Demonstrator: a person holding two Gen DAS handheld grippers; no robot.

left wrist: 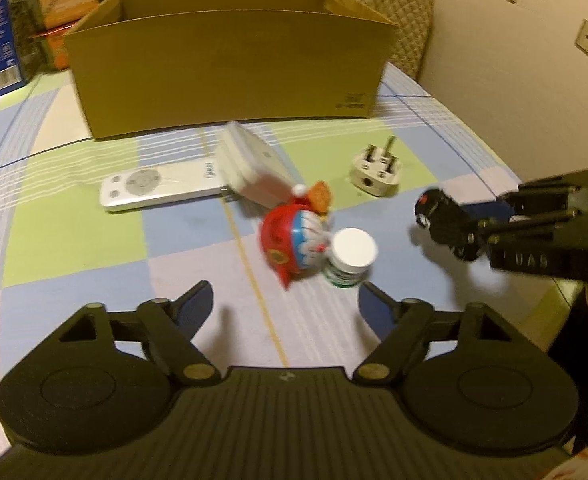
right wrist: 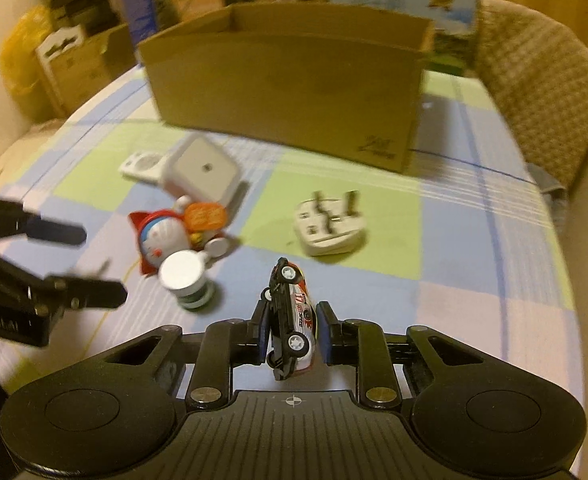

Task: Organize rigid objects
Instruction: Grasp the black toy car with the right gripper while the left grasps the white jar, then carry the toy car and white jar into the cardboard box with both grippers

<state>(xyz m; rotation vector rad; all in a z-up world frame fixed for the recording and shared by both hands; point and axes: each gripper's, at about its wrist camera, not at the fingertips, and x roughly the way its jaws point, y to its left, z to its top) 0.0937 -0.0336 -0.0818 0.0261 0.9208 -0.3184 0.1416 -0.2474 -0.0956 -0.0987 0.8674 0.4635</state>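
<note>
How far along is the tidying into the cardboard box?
Nothing visibly packed; the brown cardboard box interior is hidden. In hand: right gripper clamps the white toy racing car. Left gripper is open, empty. Left on the table: white remote, white plug, red-blue figurine, white-capped bottle.

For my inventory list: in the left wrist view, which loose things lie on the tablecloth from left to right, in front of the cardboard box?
remote control → cat figurine → white-capped bottle → plug adapter → toy car, held in the right gripper.

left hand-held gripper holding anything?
No, the left hand-held gripper stands open, nothing between its fingers; the white-capped bottle sits ahead.
</note>
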